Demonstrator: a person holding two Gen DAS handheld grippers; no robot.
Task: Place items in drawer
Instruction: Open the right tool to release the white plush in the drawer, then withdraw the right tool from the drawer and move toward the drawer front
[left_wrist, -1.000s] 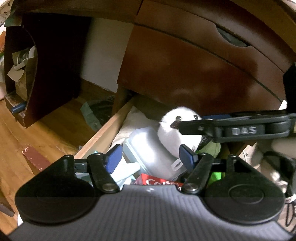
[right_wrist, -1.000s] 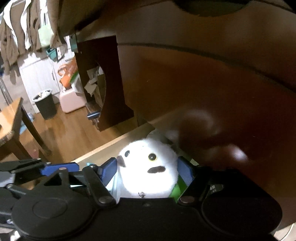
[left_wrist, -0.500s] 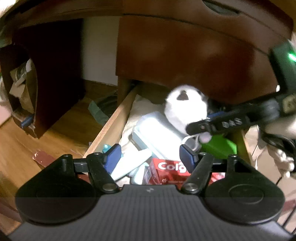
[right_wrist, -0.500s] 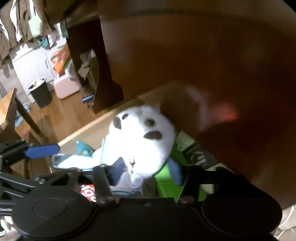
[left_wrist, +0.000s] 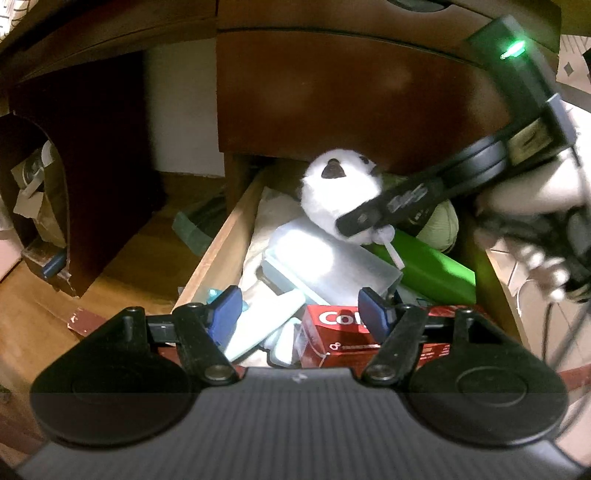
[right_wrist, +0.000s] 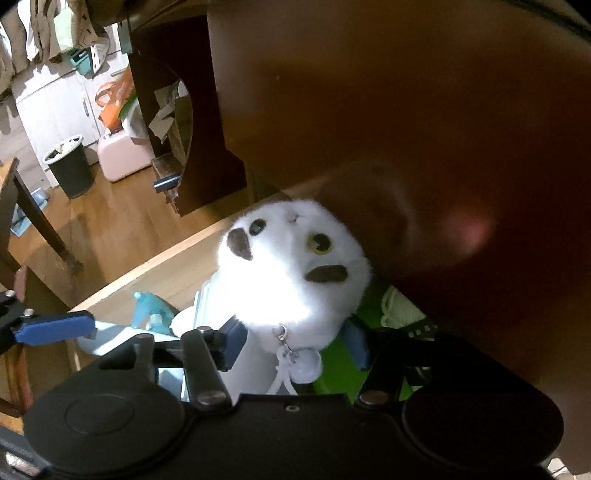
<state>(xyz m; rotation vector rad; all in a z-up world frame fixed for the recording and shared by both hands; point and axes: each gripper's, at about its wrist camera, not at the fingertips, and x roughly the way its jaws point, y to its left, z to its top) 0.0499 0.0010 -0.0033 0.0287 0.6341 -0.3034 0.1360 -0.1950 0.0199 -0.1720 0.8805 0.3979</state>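
Lowered into the crowded drawer (left_wrist: 218, 254) – plush owl (right_wrist: 291, 266) clamped by right hand-held gripper (right_wrist: 295, 345), left (left_wrist: 301, 314) released

The white plush toy (right_wrist: 291, 273), pinched by the right gripper (right_wrist: 293, 345), now sits deeper in the open drawer (left_wrist: 214, 254), toward 12 o'clock, resting on the clear plastic box (left_wrist: 325, 258).

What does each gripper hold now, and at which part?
The right gripper holds the white plush toy by its lower body. The left gripper holds nothing.
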